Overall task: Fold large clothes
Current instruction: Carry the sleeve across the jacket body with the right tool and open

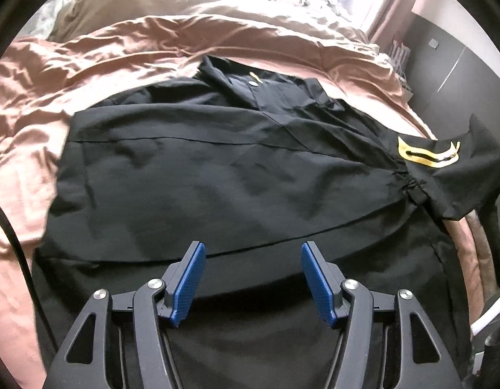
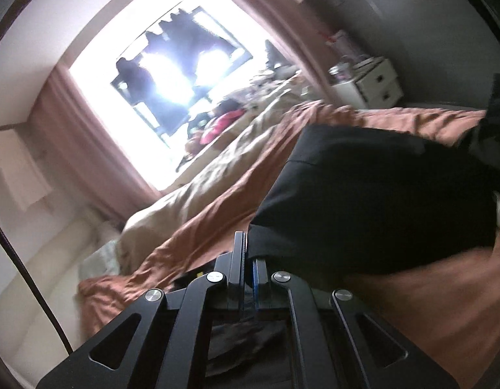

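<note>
In the left wrist view, the left claw (image 1: 253, 278) hangs wide open over the near part of a black shirt (image 1: 217, 175), its blue pads (image 1: 189, 280) spread apart and holding nothing. The shirt lies spread across the bed, on a rumpled rust-pink sheet (image 1: 32, 103). Its left side is folded inward, making a straight edge. On the right, a sleeve with a yellow emblem (image 1: 428, 154) is lifted off the bed. Further off, the collar (image 1: 250, 81) with a small button points toward a beige blanket (image 1: 172, 3) at the far side.

In the right wrist view, which is tilted and blurred, the right claw (image 2: 248, 259) is closed on an edge of the black shirt (image 2: 379, 201). Beyond are the sheet (image 2: 237, 207), the bright window (image 2: 172, 74) and a white drawer unit (image 2: 373, 84).
</note>
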`<action>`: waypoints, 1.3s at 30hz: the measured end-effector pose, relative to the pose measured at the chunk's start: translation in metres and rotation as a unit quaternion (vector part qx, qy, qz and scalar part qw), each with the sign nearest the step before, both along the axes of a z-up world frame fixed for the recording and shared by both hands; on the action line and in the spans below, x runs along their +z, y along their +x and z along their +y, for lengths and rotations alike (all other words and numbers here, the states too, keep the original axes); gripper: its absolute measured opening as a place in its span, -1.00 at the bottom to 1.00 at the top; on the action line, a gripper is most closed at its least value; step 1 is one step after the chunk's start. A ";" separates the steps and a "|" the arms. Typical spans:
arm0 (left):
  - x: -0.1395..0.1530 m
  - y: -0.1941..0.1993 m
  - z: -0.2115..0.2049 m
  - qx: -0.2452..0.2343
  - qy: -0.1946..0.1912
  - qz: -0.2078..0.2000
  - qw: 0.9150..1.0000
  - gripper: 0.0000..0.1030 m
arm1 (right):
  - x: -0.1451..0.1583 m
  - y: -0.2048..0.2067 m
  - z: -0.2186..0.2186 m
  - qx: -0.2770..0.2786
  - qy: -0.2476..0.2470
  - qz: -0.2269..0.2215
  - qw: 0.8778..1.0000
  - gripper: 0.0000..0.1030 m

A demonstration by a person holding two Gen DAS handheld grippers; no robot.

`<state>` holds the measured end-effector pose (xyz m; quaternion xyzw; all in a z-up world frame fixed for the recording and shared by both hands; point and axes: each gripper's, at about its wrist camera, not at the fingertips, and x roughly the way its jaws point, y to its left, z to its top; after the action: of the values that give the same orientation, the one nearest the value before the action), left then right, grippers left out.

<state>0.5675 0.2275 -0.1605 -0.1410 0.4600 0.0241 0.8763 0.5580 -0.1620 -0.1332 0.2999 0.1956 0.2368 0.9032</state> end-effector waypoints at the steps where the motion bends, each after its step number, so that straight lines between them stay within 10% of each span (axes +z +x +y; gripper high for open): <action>1: 0.002 -0.003 0.003 0.003 -0.001 -0.002 1.000 0.23 | 0.002 -0.003 0.010 0.011 0.001 -0.003 1.000 -1.00; 12: 0.017 -0.038 0.044 0.029 -0.004 -0.010 1.000 0.23 | -0.008 0.033 0.062 0.141 -0.056 0.013 0.988 -1.00; 22: 0.028 -0.062 0.067 0.052 -0.005 -0.012 0.999 0.23 | -0.065 0.069 0.117 0.222 -0.183 0.158 0.945 -1.00; 29: 0.038 -0.066 0.059 0.048 0.005 -0.011 0.999 0.23 | -0.055 0.090 0.089 0.233 -0.149 0.239 0.931 -0.95; 32: 0.045 -0.063 0.050 0.039 0.010 -0.013 0.999 0.23 | -0.045 0.075 0.072 0.223 -0.122 0.246 0.935 -0.40; 34: 0.049 -0.060 0.044 0.034 0.012 -0.016 0.999 0.23 | -0.050 0.069 0.057 0.204 -0.105 0.241 0.943 0.46; 39: 0.057 -0.055 0.026 0.021 0.017 -0.022 0.999 0.23 | -0.040 0.069 -0.019 0.115 -0.079 0.234 0.962 0.46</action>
<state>0.5129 0.2536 -0.1032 -0.1357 0.4372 0.0470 0.8878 0.6270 -0.1811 -0.1728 0.2501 0.4526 0.2462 0.8197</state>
